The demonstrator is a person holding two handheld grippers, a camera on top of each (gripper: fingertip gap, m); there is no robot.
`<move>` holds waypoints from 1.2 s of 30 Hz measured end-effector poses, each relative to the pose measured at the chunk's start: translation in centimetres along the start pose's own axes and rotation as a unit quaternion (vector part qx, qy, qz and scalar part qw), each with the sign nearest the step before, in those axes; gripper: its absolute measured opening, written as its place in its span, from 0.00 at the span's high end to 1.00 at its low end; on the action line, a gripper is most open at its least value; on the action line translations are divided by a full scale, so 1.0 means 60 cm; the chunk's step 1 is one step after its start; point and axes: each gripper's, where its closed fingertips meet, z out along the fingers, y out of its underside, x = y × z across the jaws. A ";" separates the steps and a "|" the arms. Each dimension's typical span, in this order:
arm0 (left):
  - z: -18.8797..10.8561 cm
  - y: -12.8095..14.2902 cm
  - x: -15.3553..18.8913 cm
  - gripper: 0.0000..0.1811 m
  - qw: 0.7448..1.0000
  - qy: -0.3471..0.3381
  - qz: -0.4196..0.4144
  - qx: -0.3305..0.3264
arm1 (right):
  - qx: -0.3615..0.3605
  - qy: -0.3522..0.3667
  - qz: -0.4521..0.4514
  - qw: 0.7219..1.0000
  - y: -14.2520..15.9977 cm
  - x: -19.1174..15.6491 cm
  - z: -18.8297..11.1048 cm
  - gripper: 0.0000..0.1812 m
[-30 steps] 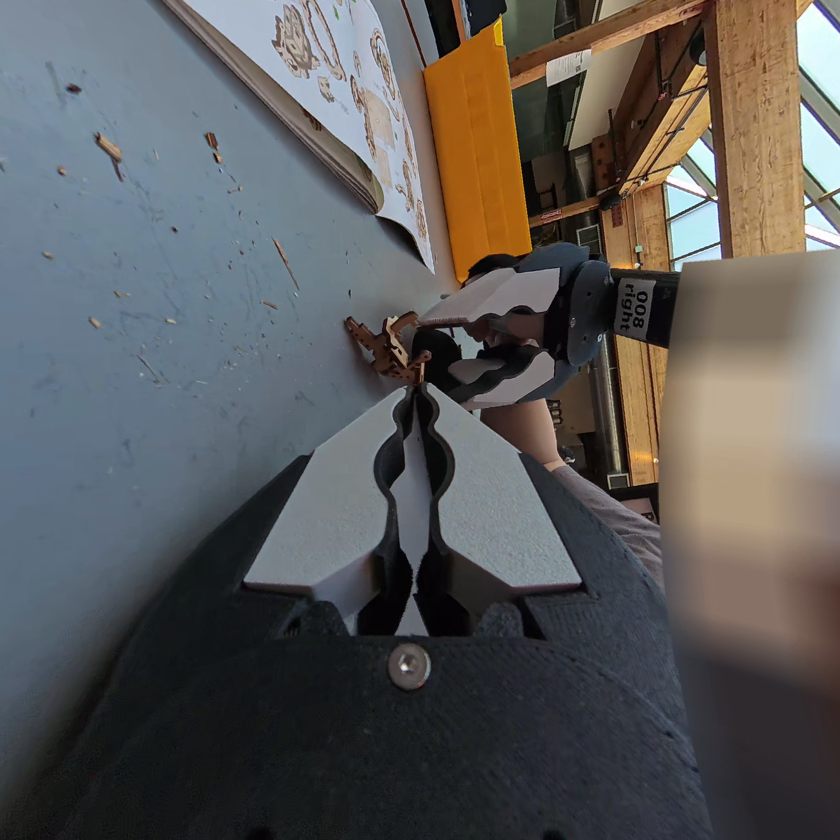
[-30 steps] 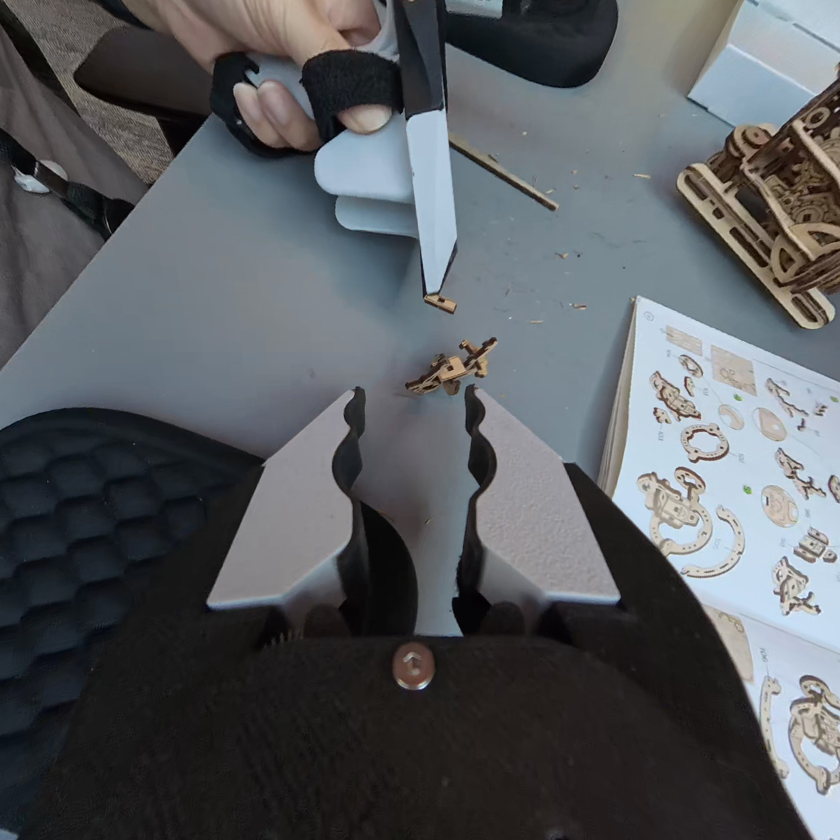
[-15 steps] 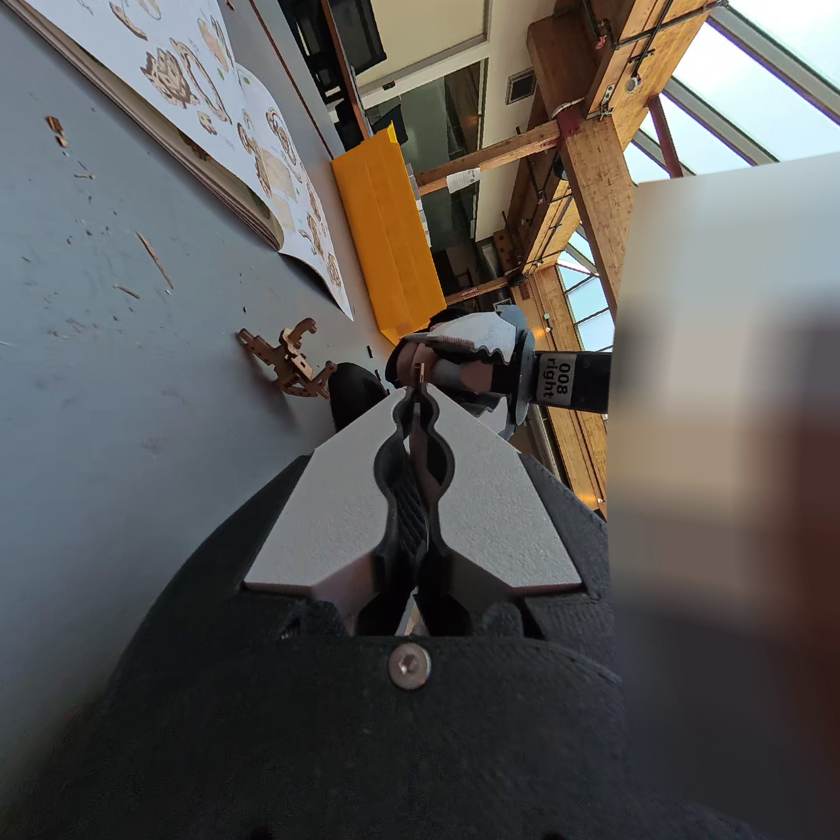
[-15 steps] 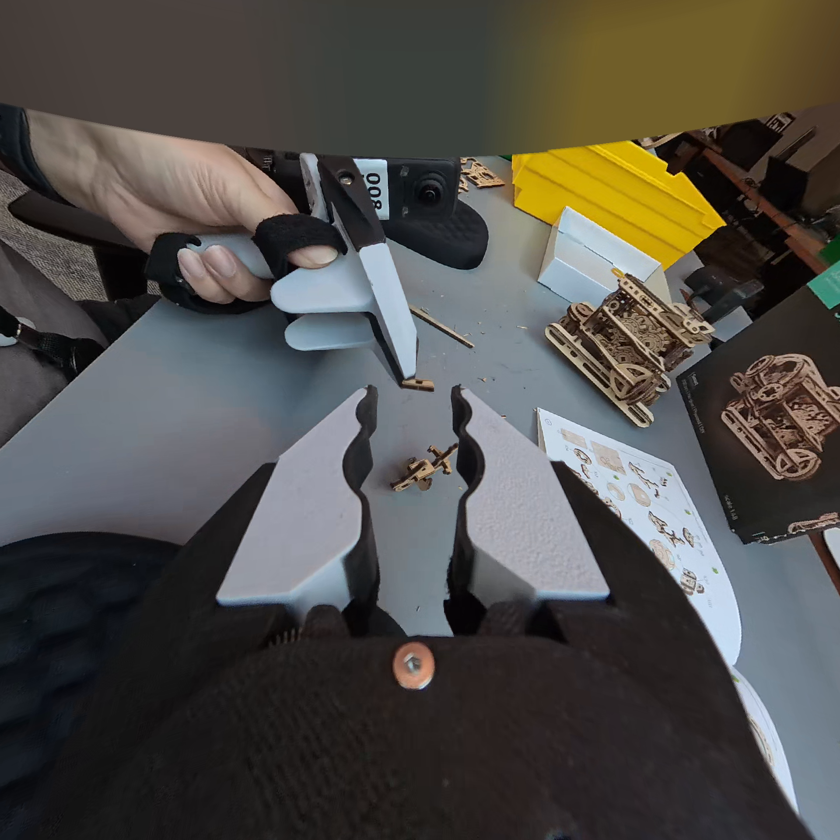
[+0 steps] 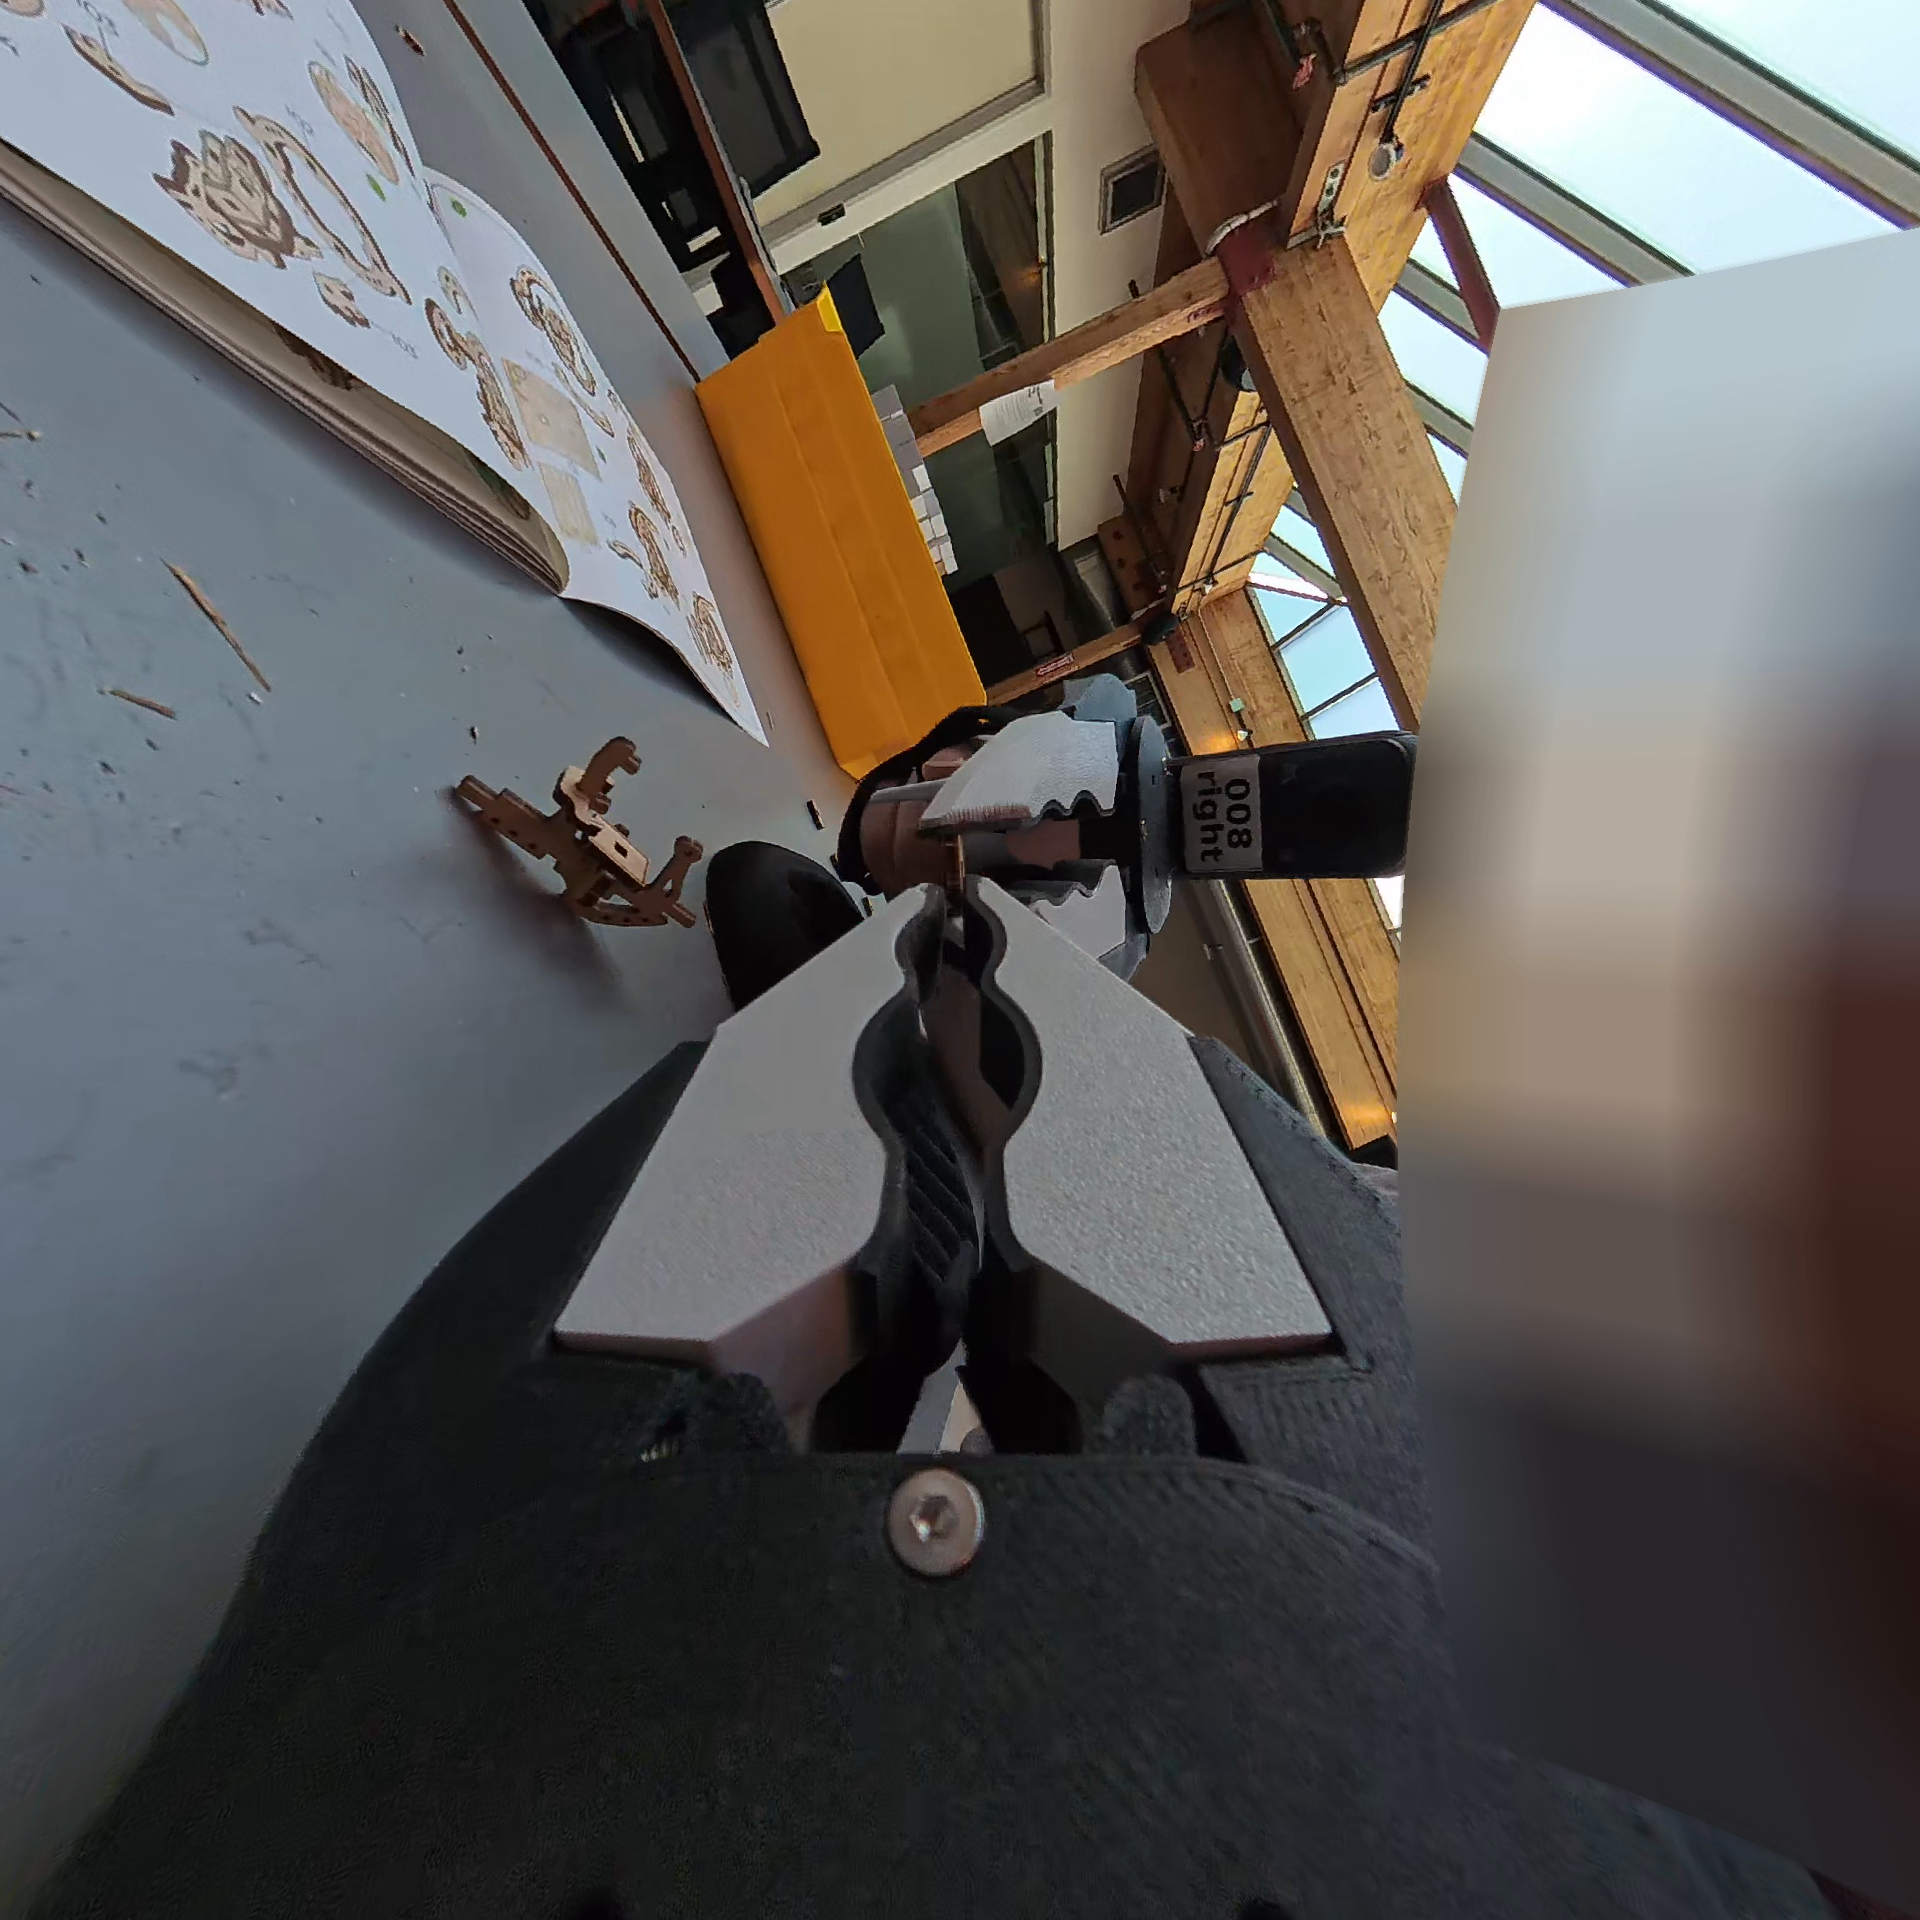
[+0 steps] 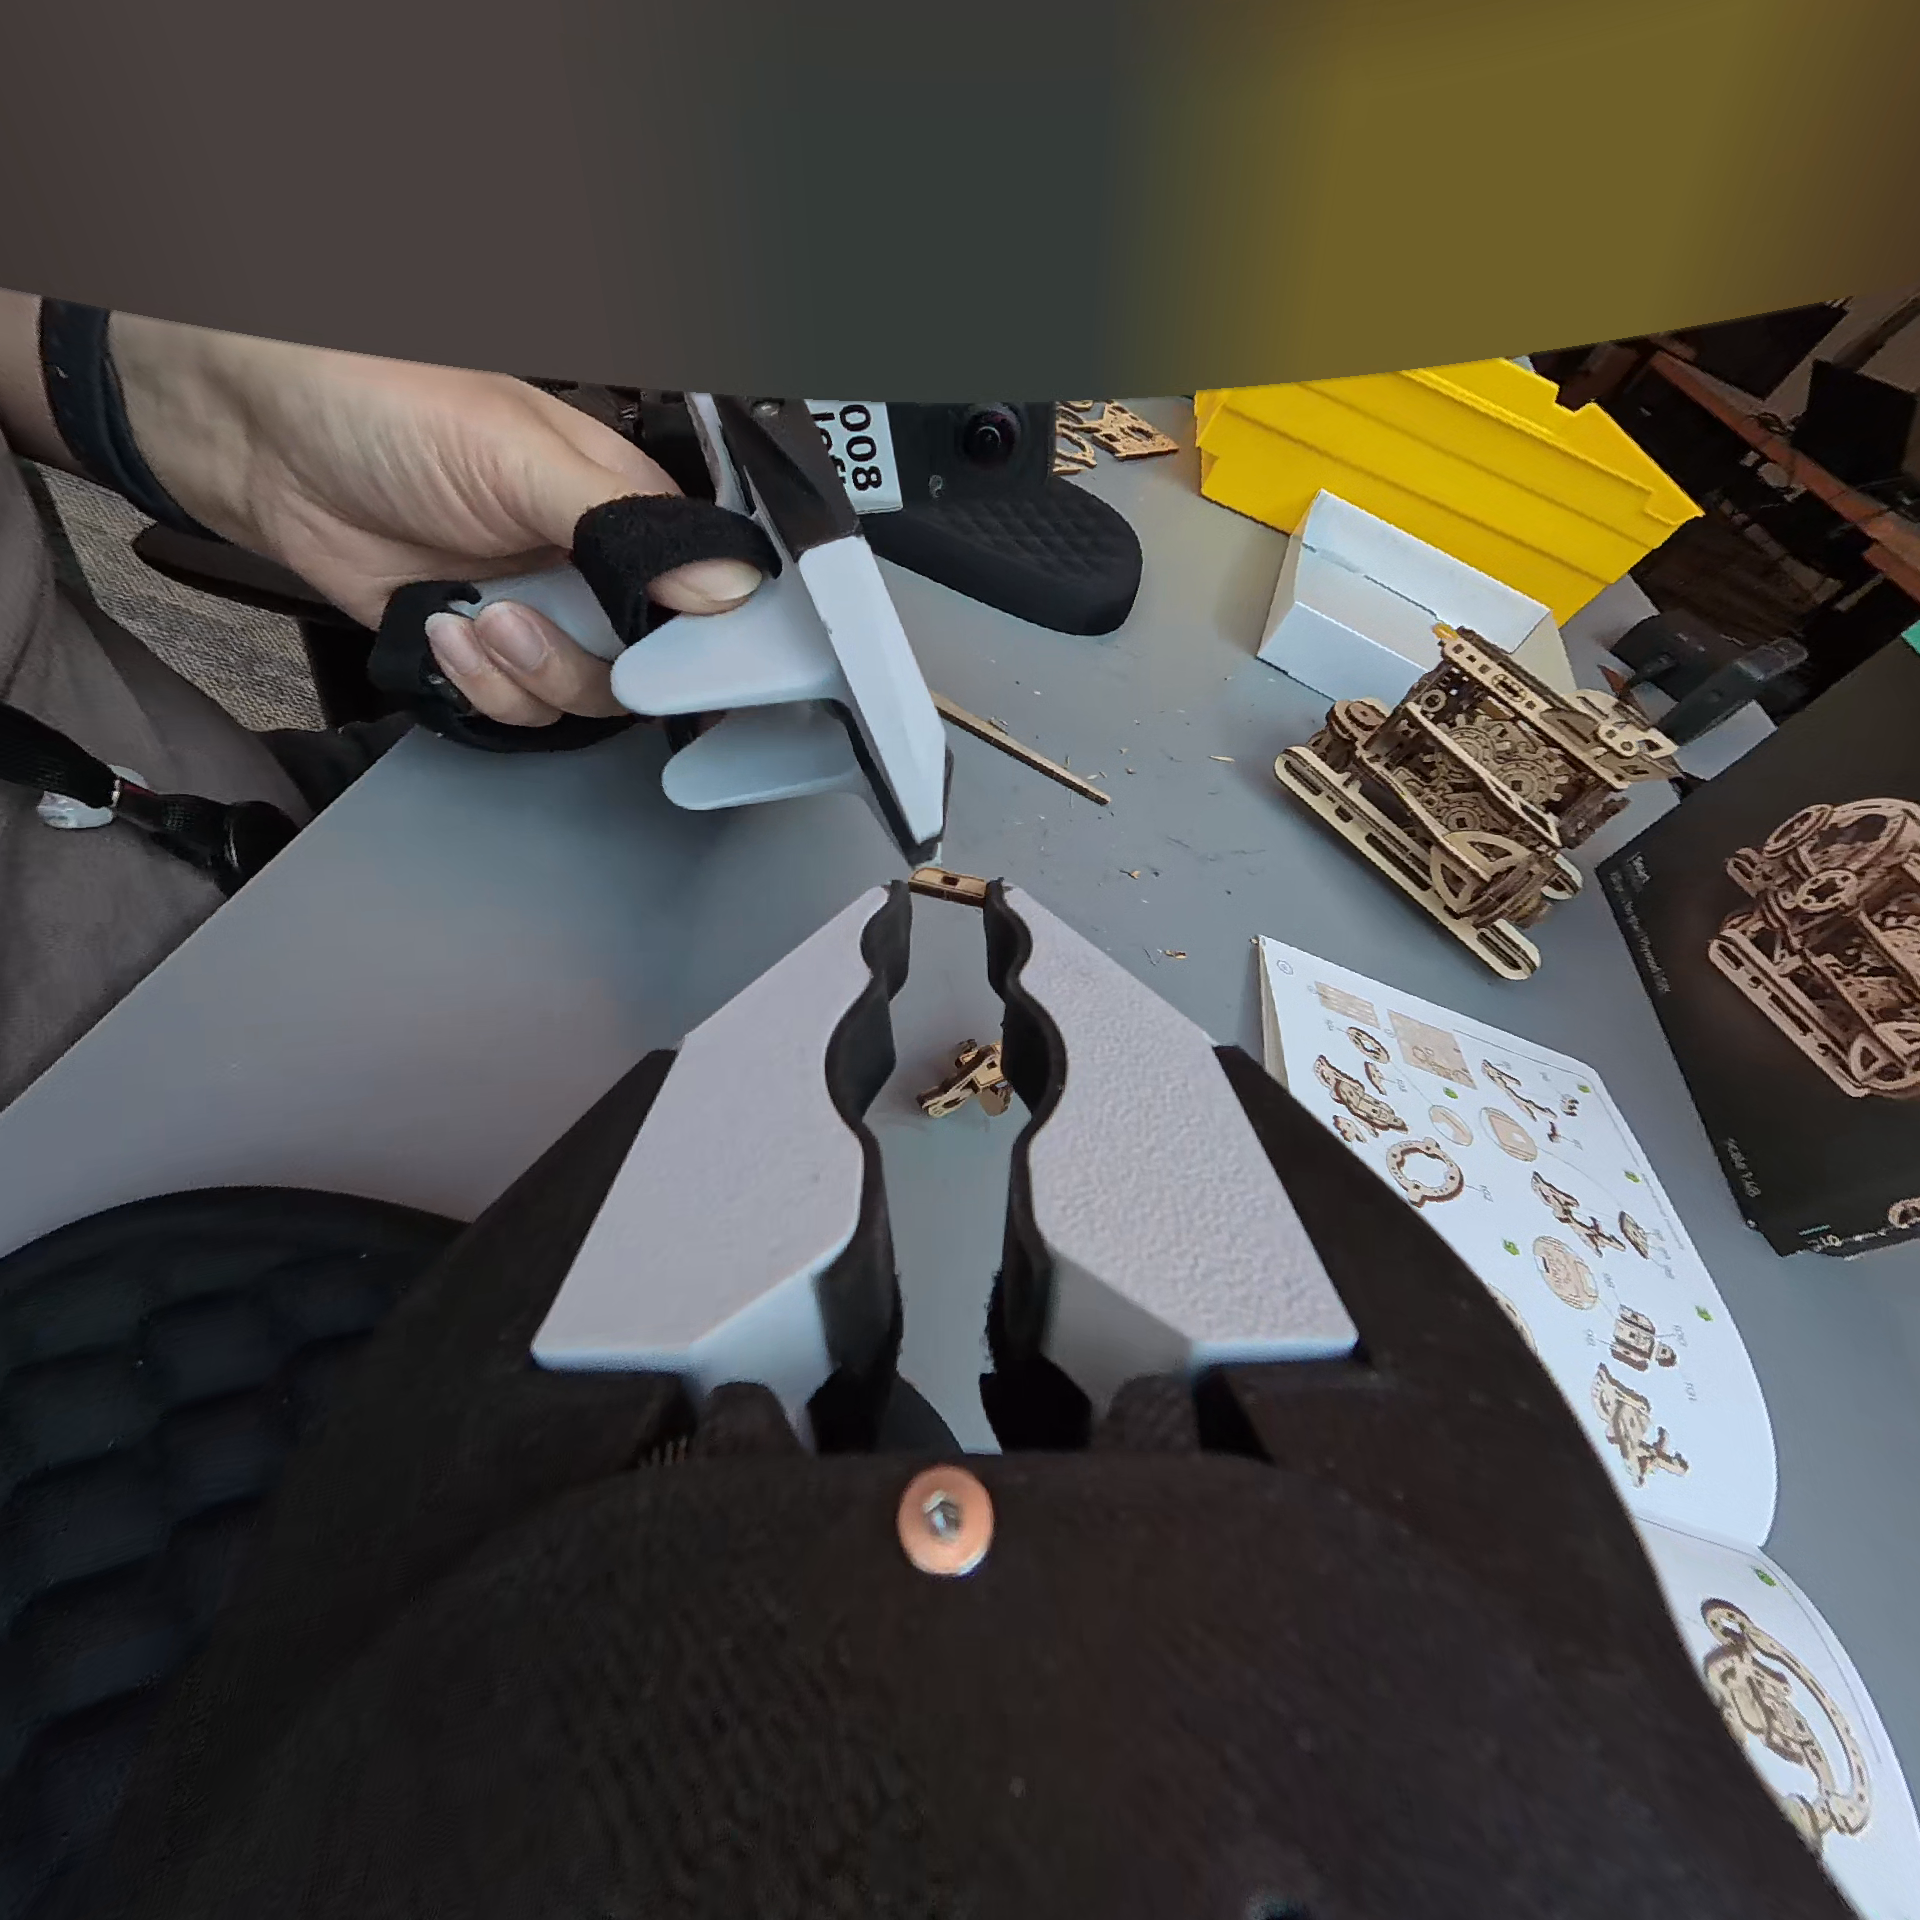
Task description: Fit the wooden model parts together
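Left of centre in the right wrist view, the left gripper [image 6: 928,847] hangs above the desk [image 6: 416,935], a hand [image 6: 416,540] on its handle. Its jaws are pressed together on the end of a small wooden tab [image 6: 948,885]. In the left wrist view the same tab [image 5: 957,871] shows as a thin edge at the tips.

Centre frame, the right gripper [image 6: 945,896] has its jaws narrowly spread, tips on either side of the tab. They look to be touching or almost touching its ends; firm grip cannot be confirmed.

Below, between the right fingers [image 6: 1143,1122], the sub-assembly [image 6: 966,1083] lies loose on the desk, apart from both grippers. Same piece sits left of centre in the left wrist view [image 5: 587,840].

Judgement: step in hand is a tab handover or re-grip before fitting it to the sub-assembly. To do it well:
- close right jaws squarely on the tab's short ends before left lets go;
- leave the mating end exposed;
- keep it level; so small a part would drop easily.

Right of frame: finished model [image 6: 1475,779], booklet [image 6: 1507,1195], black box [image 6: 1787,987], yellow bin [image 6: 1434,468].
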 end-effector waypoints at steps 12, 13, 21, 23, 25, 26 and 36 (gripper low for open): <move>-0.005 0.016 -0.052 0.90 0.977 -0.132 0.143 -0.085 | 0.047 -0.013 0.045 0.998 0.010 0.038 -0.038 0.93; -0.003 0.016 -0.060 0.87 0.969 -0.156 0.166 -0.095 | 0.049 -0.006 0.049 0.998 0.015 0.046 -0.041 0.93; 0.010 -0.002 -0.115 0.46 0.872 -0.336 0.339 -0.107 | 0.075 0.032 0.100 0.992 0.045 0.088 -0.055 0.93; 0.014 0.001 -0.127 0.43 0.841 -0.371 0.373 -0.125 | 0.078 0.034 0.101 0.991 0.047 0.090 -0.056 0.93; 0.017 0.004 -0.137 0.45 0.823 -0.390 0.387 -0.145 | 0.079 0.031 0.105 0.991 0.049 0.091 -0.055 0.93; 0.018 0.003 -0.139 0.47 0.818 -0.395 0.392 -0.148 | 0.081 0.030 0.107 0.991 0.049 0.091 -0.056 0.93; 0.012 -0.015 -0.145 0.59 0.823 -0.393 0.385 -0.142 | 0.087 0.023 0.117 0.989 0.049 0.092 -0.058 0.93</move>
